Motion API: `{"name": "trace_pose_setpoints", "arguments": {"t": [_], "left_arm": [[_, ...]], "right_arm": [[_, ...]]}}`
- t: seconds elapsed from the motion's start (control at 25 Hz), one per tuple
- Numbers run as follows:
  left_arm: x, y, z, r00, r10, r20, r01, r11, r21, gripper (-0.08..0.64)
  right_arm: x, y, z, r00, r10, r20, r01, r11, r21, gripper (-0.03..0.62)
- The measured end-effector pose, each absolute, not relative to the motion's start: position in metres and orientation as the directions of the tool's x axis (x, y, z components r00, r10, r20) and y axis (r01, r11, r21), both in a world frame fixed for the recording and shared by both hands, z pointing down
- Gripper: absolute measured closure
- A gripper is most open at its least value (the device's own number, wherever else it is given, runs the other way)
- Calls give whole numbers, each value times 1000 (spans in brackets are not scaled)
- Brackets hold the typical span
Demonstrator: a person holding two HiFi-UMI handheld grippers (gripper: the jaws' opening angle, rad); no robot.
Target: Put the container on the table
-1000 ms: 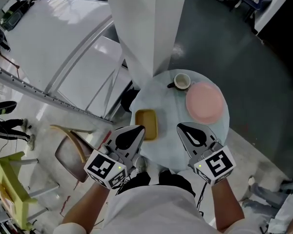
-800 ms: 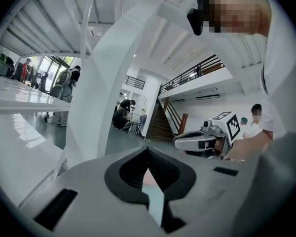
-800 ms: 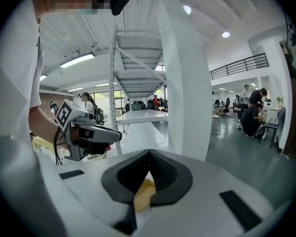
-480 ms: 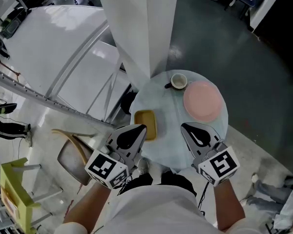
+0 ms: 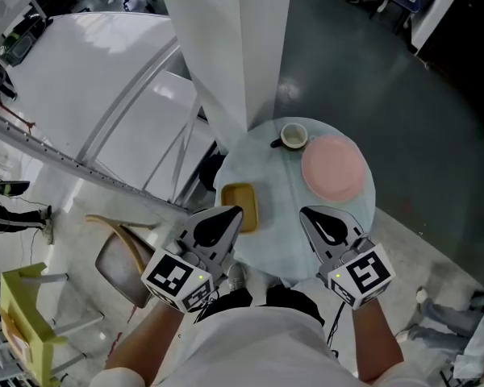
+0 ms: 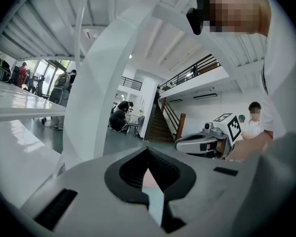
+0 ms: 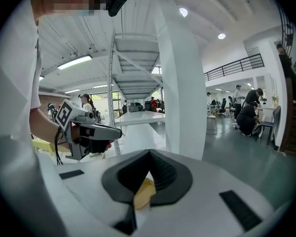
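The yellow container [image 5: 242, 204] sits on the round pale surface [image 5: 284, 190], at its left edge toward the person. From the head view its near left corner is covered by the left claw [image 5: 235, 213], so I cannot tell whether the claw touches it or hangs above it. The near edge of the surface is hidden behind both grippers and the person's white shirt.

The left claw's jaws are closed tip to tip with nothing between them. In the left gripper view only the oval hollow behind the tips stays clear, and through it shows a sliver of pink and pale blue, too small to name with certainty. The right claw [image 5: 304, 214] is closed the same way and holds nothing. A yellow scrap shows through its hollow in the right gripper view, matching the container in colour, though most of it is cut off by the jaws.

Only the head view shows the layout. A pink plate [image 5: 332, 168] lies at the right edge of the surface, and a cup [image 5: 294, 135] at the far edge just beside it, both well apart from the container. A white pillar [image 5: 240, 47] rises past the far edge, and a chair [image 5: 119, 256] stands on the floor to the left.

The gripper views show each other's gripper side-on instead, along with a staircase [image 6: 164, 125] and distant people too small to make out.
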State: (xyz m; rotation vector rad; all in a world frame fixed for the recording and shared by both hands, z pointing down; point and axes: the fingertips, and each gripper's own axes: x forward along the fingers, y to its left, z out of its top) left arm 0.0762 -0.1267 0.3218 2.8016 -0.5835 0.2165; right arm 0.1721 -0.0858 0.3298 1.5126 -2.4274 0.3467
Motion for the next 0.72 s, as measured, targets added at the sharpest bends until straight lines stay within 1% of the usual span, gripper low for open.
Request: {"name": "trace_pose_setpoints", "arguments": {"t": [0.72], "left_arm": [[77,-123,324,906,-374,200,-415,-878,239,540]], "right_arm": [[177,-80,339,-413,-837,359,-907,416,-73,571]]}}
